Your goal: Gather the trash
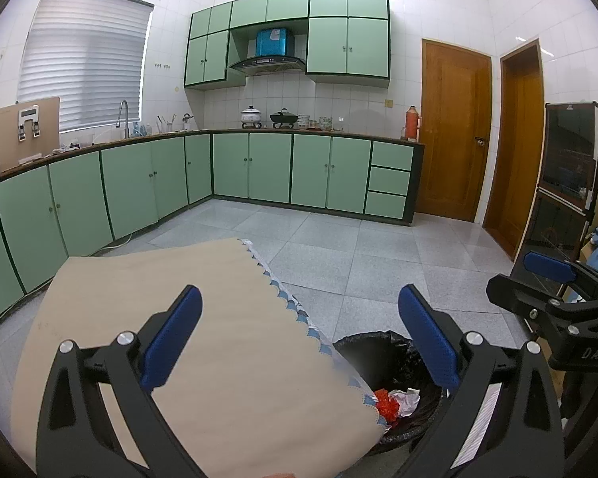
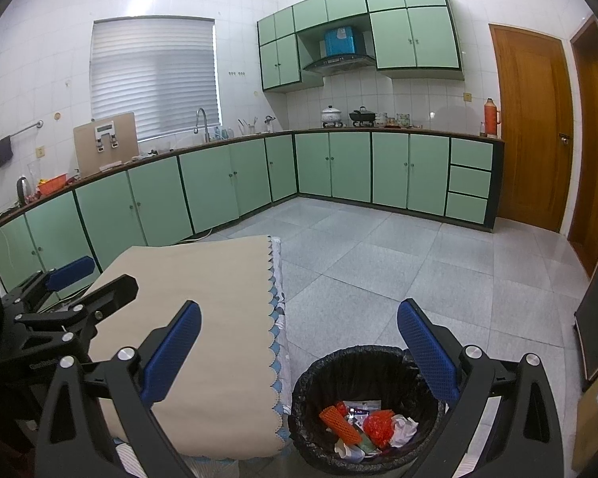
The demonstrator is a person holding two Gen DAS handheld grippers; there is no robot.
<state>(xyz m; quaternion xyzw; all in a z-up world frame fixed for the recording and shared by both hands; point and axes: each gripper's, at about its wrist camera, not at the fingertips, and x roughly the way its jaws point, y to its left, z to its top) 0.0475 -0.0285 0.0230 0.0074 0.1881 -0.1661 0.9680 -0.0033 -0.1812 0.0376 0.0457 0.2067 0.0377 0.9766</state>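
1. The room was a kitchen with white wall tiles, a grey tiled floor (image 2: 398, 271) and green cabinets (image 1: 139, 183) running from left of both jaws round to straight ahead, with brown doors (image 1: 454, 131) at the right.
2. A table (image 1: 203, 342) with a beige cloth lay under and between the left gripper's (image 1: 299, 338) jaws, its scalloped blue edge running toward the right finger.
3. The left gripper stood wide open and held nothing.
4. The bin (image 2: 362, 402), lined with a black bag, sat on the floor just right of the table, below the right gripper's (image 2: 299, 350) gap and near its right finger.
5. The right gripper was also wide open and empty.
6. The trash (image 2: 378, 424) lay inside the bin: an orange mesh sleeve (image 2: 339, 422), red crumpled plastic and white paper.
7. The left view showed only a slice of the bin (image 1: 378, 346), the table corner hiding the rest; the right view showed its whole mouth.
8. The left view alone showed a dark glass-fronted cabinet (image 1: 570, 175) far right; the right view alone showed a towel rail (image 2: 16, 135) and an orange bowl (image 2: 52, 183) far left.
9. Each view caught the other gripper at its edge.
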